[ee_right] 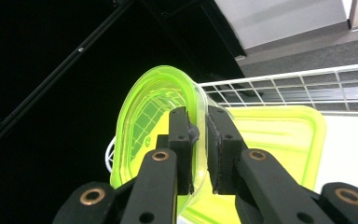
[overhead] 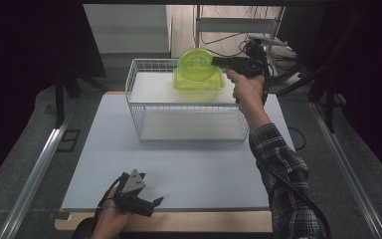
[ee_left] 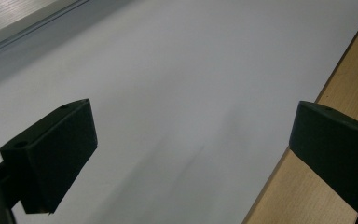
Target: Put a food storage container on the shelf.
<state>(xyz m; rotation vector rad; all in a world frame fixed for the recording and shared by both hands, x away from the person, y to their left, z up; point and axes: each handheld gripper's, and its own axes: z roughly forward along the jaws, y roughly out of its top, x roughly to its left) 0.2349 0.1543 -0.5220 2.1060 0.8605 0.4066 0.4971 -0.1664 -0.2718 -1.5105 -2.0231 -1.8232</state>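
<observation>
A round, translucent lime-green lid (overhead: 194, 60) stands on edge above a lime-green container (overhead: 199, 83) at the back of a white wire basket (overhead: 133, 84). My right gripper (overhead: 215, 60) is shut on the lid's right rim. In the right gripper view the jaws pinch the lid's rim (ee_right: 158, 107) at the right gripper (ee_right: 198, 122), with the container (ee_right: 279, 135) and the basket's wire wall (ee_right: 284, 86) behind. My left gripper (overhead: 154, 201) rests open at the table's front edge. In the left gripper view the left gripper (ee_left: 191, 135) holds nothing over the white mat.
The white mat (overhead: 189, 164) covers the table, with a bare wooden strip (ee_left: 307, 196) along its front edge. The basket sits at the back centre. Black stands and cables (overhead: 258, 47) crowd the area behind the basket on the right.
</observation>
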